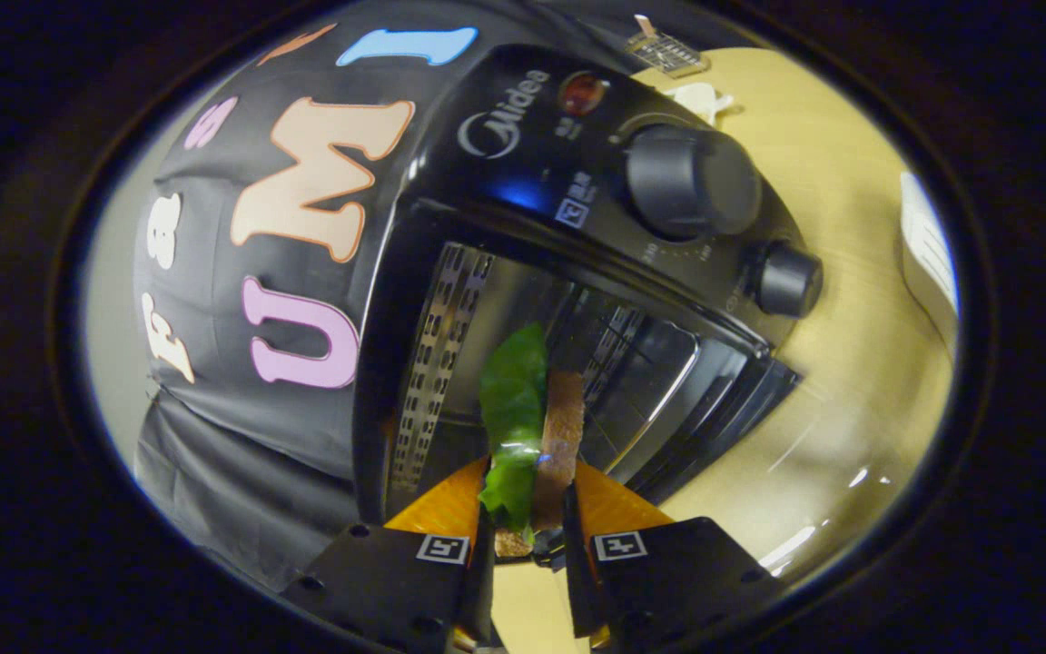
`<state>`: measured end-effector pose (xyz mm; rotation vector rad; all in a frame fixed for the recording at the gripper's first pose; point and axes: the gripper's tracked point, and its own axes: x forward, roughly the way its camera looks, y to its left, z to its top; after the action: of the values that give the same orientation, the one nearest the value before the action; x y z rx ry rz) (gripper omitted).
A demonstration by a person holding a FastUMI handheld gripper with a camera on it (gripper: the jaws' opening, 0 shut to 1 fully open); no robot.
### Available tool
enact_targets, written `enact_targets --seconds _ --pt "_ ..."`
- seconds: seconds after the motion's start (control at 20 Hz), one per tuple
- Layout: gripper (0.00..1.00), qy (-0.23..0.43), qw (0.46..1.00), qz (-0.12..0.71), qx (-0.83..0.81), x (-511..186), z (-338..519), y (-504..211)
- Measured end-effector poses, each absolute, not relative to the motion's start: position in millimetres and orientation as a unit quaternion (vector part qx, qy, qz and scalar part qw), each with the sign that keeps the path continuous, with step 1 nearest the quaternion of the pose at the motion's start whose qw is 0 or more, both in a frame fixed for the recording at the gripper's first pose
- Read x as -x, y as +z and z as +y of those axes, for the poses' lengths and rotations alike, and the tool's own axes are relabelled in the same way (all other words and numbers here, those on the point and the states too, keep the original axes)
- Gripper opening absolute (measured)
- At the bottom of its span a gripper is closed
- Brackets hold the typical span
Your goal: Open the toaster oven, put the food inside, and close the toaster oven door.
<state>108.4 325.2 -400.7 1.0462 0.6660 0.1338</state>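
Sandwich at the oven mouth!
Tilted claw (pixel 527 509) pinches the sandwich (pixel 532 427) on edge, long axis pointing straight ahead into the open toaster oven (pixel 577 182).

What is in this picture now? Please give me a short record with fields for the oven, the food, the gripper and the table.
oven: black toaster oven, door open, cavity facing the gripper
knobs: two knobs on the control panel
food: sandwich with green leaf and bread, reaching into the oven mouth
gripper: gripper shut on the sandwich, both fingers pressing it
table: light wooden table beside the oven
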Motion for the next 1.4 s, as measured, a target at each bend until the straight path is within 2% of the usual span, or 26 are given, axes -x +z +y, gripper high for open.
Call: enact_targets --seconds 0.25,0.6,0.75,0.9,1.4 --pt "0.37 0.052 0.864 0.306 -0.398 -116 322 -407" --pt "0.98 0.061 0.94 0.275 -0.194 -115 306 -391" --pt "0.98 0.069 0.959 0.232 -0.147 -110 298 -362" --pt "0.99 0.075 0.962 0.238 -0.112 -82 284 -352" --pt "0.99 0.12 0.904 0.406 -0.063 77 244 -398"
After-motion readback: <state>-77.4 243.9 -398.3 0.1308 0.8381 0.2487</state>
